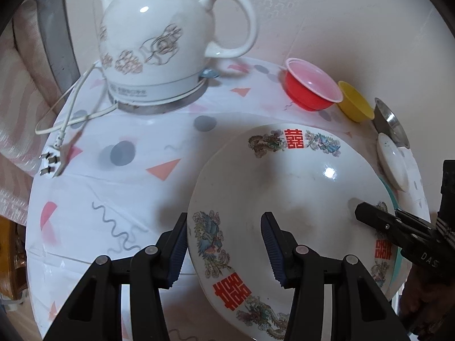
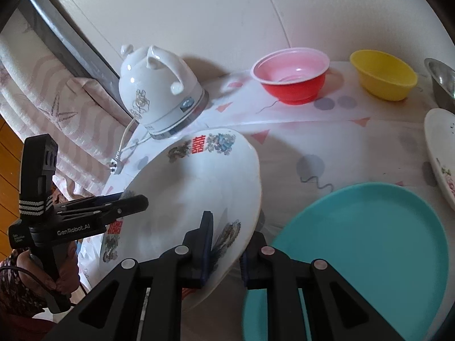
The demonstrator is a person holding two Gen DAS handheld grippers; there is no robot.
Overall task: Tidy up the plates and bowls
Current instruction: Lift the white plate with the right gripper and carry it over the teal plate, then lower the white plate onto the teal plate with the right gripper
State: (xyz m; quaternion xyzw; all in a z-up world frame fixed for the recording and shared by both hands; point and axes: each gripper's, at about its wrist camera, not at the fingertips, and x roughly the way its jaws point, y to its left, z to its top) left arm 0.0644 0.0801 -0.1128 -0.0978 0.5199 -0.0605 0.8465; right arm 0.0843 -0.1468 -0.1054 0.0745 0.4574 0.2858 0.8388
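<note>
A large white plate with red characters and dragon prints (image 1: 290, 199) (image 2: 193, 199) is held tilted above the table. My left gripper (image 1: 224, 241) straddles its left rim, jaws wide apart, one finger each side. My right gripper (image 2: 227, 244) is shut on the plate's opposite rim; it also shows in the left wrist view (image 1: 378, 216). The left gripper shows in the right wrist view (image 2: 125, 201) at the plate's far edge. A teal plate (image 2: 369, 241) lies on the table under the right gripper. A red bowl (image 2: 293, 79), yellow bowl (image 2: 384, 76), steel bowl (image 2: 443, 82) and white flowered plate (image 2: 440, 150) stand behind.
A white electric kettle (image 1: 165, 45) on its base stands at the back left, its cord and plug (image 1: 54, 159) trailing to the table's left edge. The patterned tablecloth (image 1: 113, 184) covers a round table against the wall.
</note>
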